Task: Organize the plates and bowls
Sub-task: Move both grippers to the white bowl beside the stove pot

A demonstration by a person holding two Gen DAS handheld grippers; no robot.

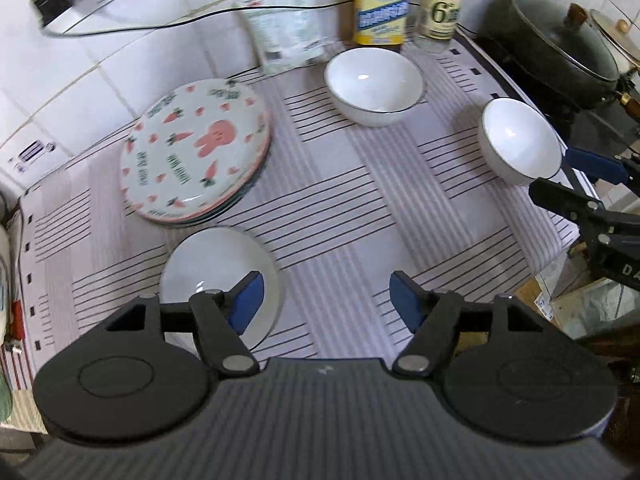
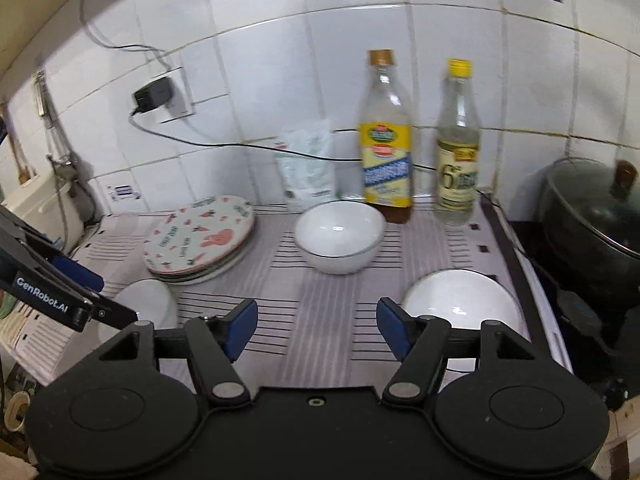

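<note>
Left gripper: jaws apart, nothing between the blue pads, hanging over the striped cloth. Plain white plate sits under and just behind its left finger; no contact visible. Ahead-left of it, the stack of rabbit-and-carrot plates; green lettering on the rim is too blurred to read. Ahead, the bigger white bowl; ahead-right, the smaller white bowl.

Right gripper: jaws also apart, empty, over bare cloth. The smaller white bowl sits just beyond its right finger, not touched. The bigger bowl is straight ahead, plate stack ahead-left.

"GenRobot.AI" reads on the left gripper's arm in the right wrist view.

Against the tiled wall: yellow-label bottle, text unreadable; clear bottle, yellow cap, label shows a big "6"; white pouch, print unreadable. Black charger in the wall socket. Lidded black pot far right.
</note>
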